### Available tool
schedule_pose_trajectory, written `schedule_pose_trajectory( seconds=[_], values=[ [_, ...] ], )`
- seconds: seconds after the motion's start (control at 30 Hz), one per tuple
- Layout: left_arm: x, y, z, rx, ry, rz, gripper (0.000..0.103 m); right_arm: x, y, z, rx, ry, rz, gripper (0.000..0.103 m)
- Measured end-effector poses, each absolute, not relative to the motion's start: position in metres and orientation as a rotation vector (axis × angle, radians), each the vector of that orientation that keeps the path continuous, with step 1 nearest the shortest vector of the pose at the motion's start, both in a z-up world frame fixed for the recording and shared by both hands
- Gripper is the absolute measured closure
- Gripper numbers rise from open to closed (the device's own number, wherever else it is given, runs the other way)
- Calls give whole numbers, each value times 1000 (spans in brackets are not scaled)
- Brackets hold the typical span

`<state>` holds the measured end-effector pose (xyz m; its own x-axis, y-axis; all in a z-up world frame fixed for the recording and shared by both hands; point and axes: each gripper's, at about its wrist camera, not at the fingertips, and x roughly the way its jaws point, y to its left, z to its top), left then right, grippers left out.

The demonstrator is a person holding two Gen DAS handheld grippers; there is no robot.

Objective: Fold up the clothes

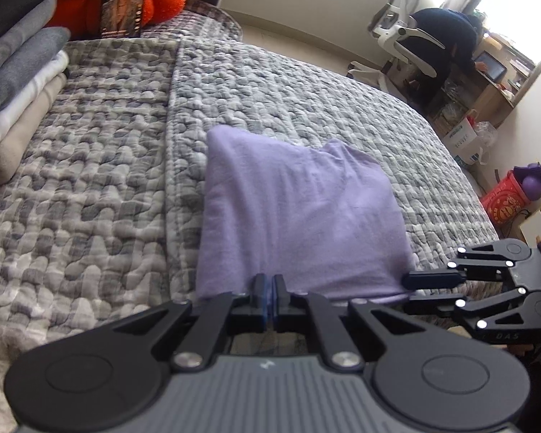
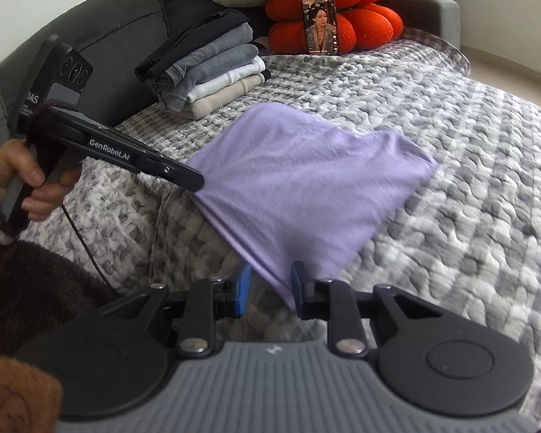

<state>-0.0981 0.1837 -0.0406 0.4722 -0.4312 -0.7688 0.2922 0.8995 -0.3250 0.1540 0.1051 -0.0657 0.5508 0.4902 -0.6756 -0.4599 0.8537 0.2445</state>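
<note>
Here the lilac garment lies on the quilted bed, below the folded stack. Left tool pinches its near edge; right tool stands slightly parted around a corner, not pressing.

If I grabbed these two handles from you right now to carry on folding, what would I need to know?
Left gripper: shut on the near edge of the lilac garment, lifting it off the quilt.
Right gripper: jaws apart around the garment's near corner, pads not yet pressing.
Garment: already folded smaller, far end resting on the quilt.
Done: a stack of folded clothes sits by the sofa back, near the orange cushion.
Left: probably close the right gripper, finish this fold, then add it to the stack.
</note>
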Motion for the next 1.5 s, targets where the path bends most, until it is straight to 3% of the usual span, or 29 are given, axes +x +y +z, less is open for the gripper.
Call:
schedule_pose_trajectory(
  seconds=[0.17,0.23,0.33,0.4,0.6,1.03,1.5],
  values=[
    [-97,202,-46,-188,1018,-335,99,151,92,-66,31,845,509,75],
    [-97,210,-44,-225,999,-307,91,151,86,-66,58,853,503,71],
    [-99,222,-38,-310,953,-311,65,151,76,-61,143,841,497,68],
    [-98,227,-35,-362,927,-321,48,152,67,-58,217,824,491,61],
    [-94,236,-33,-519,871,-359,28,155,47,-51,407,788,454,52],
    [-74,235,-47,-646,907,-389,25,174,10,-62,811,823,361,52],
    [-53,226,-59,-674,934,-390,26,184,10,-84,935,899,202,52]
  ],
)
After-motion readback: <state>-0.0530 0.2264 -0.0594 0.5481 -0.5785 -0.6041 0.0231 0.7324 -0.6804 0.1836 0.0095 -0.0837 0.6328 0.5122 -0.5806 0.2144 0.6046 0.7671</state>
